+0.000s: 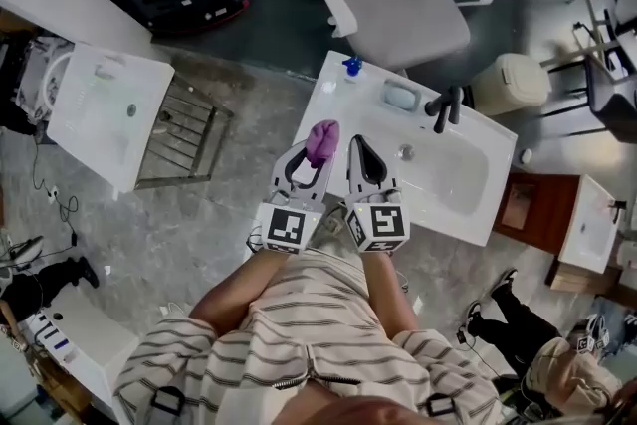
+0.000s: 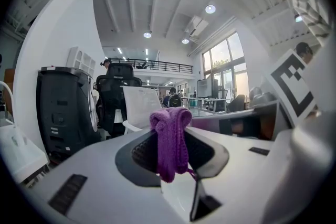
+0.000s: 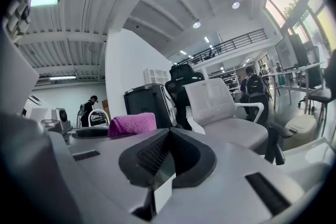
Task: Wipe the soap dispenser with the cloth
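Observation:
The soap dispenser [image 1: 350, 67], white with a blue pump, stands on the far left corner of the white sink counter [image 1: 333, 105]. My left gripper [image 1: 315, 154] is shut on a purple cloth [image 1: 323, 139], over the counter's near left part. In the left gripper view the cloth [image 2: 170, 139] hangs bunched between the closed jaws of that gripper [image 2: 171, 131]. My right gripper [image 1: 359, 152] hangs just right of it, shut with nothing in it; its tips [image 3: 169, 136] meet in the right gripper view, where the cloth [image 3: 132, 124] shows at the left. The dispenser is in neither gripper view.
A black faucet [image 1: 445, 106] and a grey soap dish [image 1: 400, 97] sit behind the basin [image 1: 448, 169]. A white office chair [image 1: 398, 5] stands beyond the counter and a bin [image 1: 510, 83] to its right. Another white sink unit [image 1: 105, 109] stands at the left.

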